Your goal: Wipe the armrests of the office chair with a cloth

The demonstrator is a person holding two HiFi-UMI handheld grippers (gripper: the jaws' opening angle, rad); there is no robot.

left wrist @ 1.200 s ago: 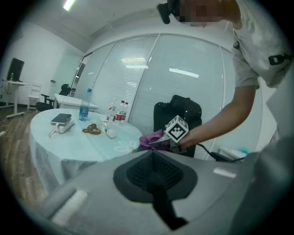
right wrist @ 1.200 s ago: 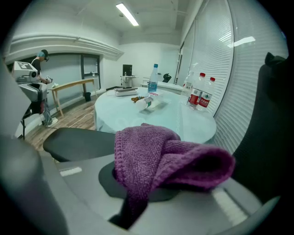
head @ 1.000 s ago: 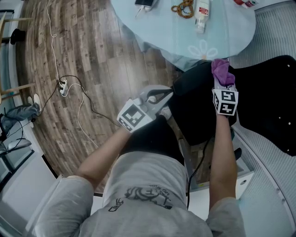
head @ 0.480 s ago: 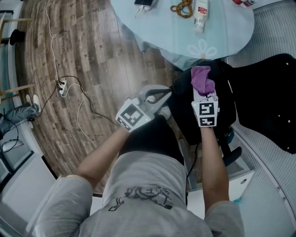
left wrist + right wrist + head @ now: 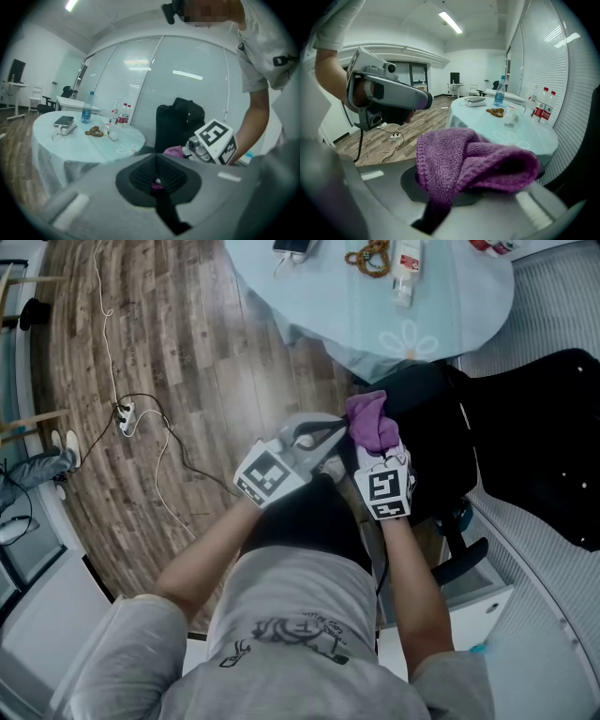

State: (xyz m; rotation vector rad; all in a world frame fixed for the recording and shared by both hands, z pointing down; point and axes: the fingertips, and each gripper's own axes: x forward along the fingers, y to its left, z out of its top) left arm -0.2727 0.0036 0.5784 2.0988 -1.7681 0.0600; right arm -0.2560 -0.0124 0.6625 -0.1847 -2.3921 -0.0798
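A purple cloth (image 5: 372,420) is bunched in my right gripper (image 5: 376,441), which is shut on it. It fills the right gripper view (image 5: 473,159). The gripper holds it at the near left edge of the black office chair (image 5: 441,442), whose backrest (image 5: 544,437) spreads to the right. I cannot tell whether the cloth touches an armrest. My left gripper (image 5: 328,435) sits just left of the cloth, jaws together with nothing gripped. In the left gripper view the cloth (image 5: 174,151) and the right gripper's marker cube (image 5: 214,142) lie close ahead.
A round table (image 5: 375,306) with a pale cover stands beyond the chair and carries a phone (image 5: 292,246), a bottle (image 5: 409,268) and beads (image 5: 372,257). A power strip (image 5: 128,413) and cables lie on the wood floor at left. A white cabinet (image 5: 487,601) is under my right arm.
My right gripper has carried the cloth from the chair's far right side leftward and nearer, ending beside the left gripper. The left gripper has stayed in place.
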